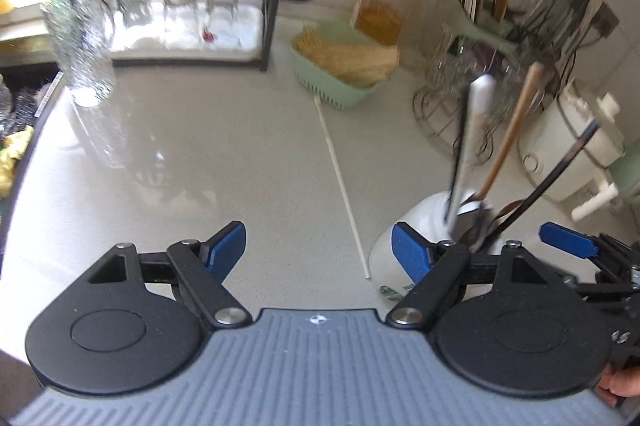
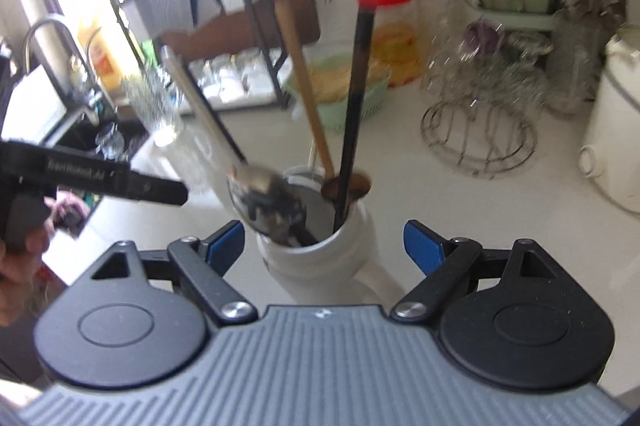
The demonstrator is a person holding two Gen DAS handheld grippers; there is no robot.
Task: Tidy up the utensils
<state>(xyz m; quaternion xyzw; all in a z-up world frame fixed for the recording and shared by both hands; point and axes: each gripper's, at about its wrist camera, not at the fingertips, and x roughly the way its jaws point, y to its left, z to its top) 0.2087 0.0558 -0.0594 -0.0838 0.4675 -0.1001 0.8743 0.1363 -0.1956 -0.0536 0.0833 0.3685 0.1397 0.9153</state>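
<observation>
the left gripper [image 1: 320, 250] is hovering over the counter [image 1: 200, 166] with its jaws standing wide apart and nothing between them. a white stick [image 1: 343, 191] is lying on the counter, running from the green basket [image 1: 332, 82] toward the gripper. the white jar [image 1: 400, 226] is standing just right of the left gripper's right pad, holding the utensils: a metal spoon [image 1: 476, 130], a wooden handle [image 1: 512, 130] and a black chopstick [image 1: 552, 178] are leaning out of it.

the right gripper [image 2: 324, 246] is hanging right above the jar [image 2: 320, 262], jaws spread wide, the jar's mouth sitting between the pads but not touched by them. in this view the spoon [image 2: 264, 198] is leaning left, its bowl resting at the rim, while the wooden handle [image 2: 304, 82] and the dark chopstick [image 2: 356, 98] are standing more upright in the jar. a person's hand [image 2: 20, 258] is showing at the left edge, beside the black body of the other gripper.

behind, a red-lidded bottle [image 1: 384, 2], a wire rack [image 1: 472, 94], a row of glasses [image 1: 180, 14] and a white cooker [image 1: 572, 142] are standing on the counter.
</observation>
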